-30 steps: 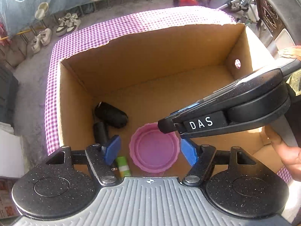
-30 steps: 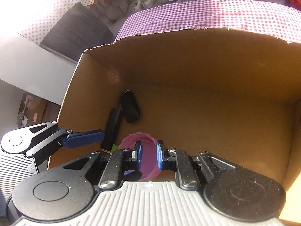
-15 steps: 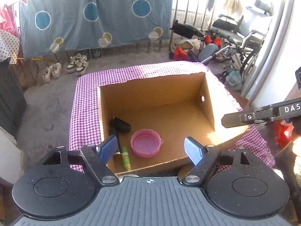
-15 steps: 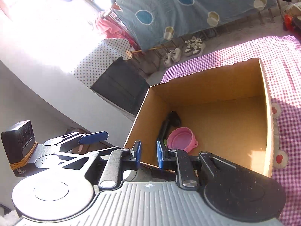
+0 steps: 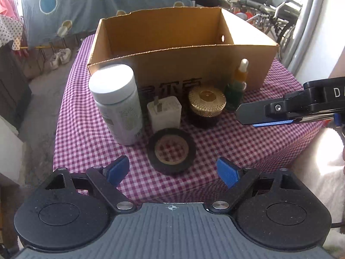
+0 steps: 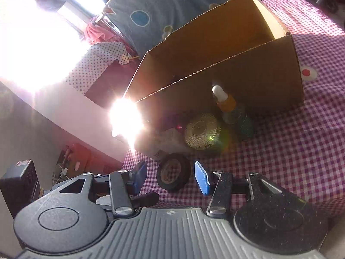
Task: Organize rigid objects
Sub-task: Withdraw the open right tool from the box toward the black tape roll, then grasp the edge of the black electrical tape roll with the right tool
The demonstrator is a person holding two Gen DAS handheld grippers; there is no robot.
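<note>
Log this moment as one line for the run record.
left tool: opening, empty | right tool: opening, empty | black tape roll: on checked cloth, nearest | brown cardboard box: behind items

Home balcony or yard, checked-cloth table (image 5: pixel 248 142) near, blue dotted sheet (image 5: pixel 86 4) hung far left, shoes (image 5: pixel 61 57) on a low rack beneath, wheelchair (image 5: pixel 273 10) by railing far right

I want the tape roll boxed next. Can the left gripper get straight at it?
Probably yes: the tape roll lies flat just ahead of the empty, opening left gripper, nothing between them.
</note>
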